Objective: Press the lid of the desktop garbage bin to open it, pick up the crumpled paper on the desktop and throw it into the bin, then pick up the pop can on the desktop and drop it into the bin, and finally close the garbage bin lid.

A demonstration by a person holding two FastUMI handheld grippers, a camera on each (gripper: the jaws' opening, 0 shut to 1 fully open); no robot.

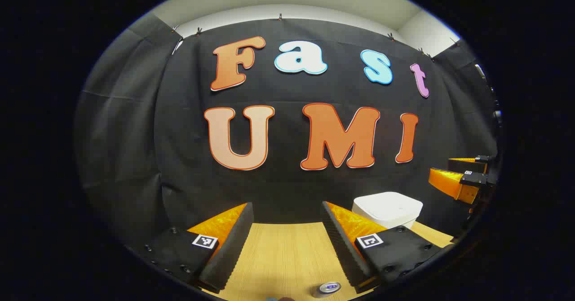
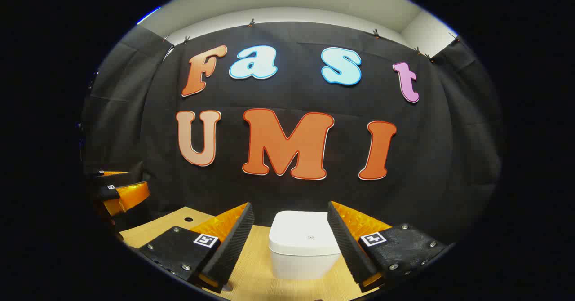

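- The left gripper [image 1: 287, 240] has its jaws spread wide with nothing between them but bare tabletop.
- The right gripper [image 2: 289, 242] is likewise spread wide and grips nothing; in the right gripper view the bin shows in the gap between its fingers, farther off and untouched.
- The bin [image 2: 305, 245] is a white box with rounded corners standing on the wooden table [image 2: 251, 274], close to the black cloth wall behind it. Its lid [image 2: 303, 231] lies flat and closed.
- In the left gripper view the bin [image 1: 388, 209] stands to the right of the left gripper, partly hidden behind one finger.
- The can [image 1: 328, 288] stands upright on the table [image 1: 283, 256], well in front of the bin and nearer the camera, its silver top showing at the lower edge of the left gripper view.
- The right gripper [image 1: 458, 177] shows in the left gripper view beyond the bin, raised above the table; the left gripper [image 2: 119, 188] shows in the right gripper view well off to the bin's left.
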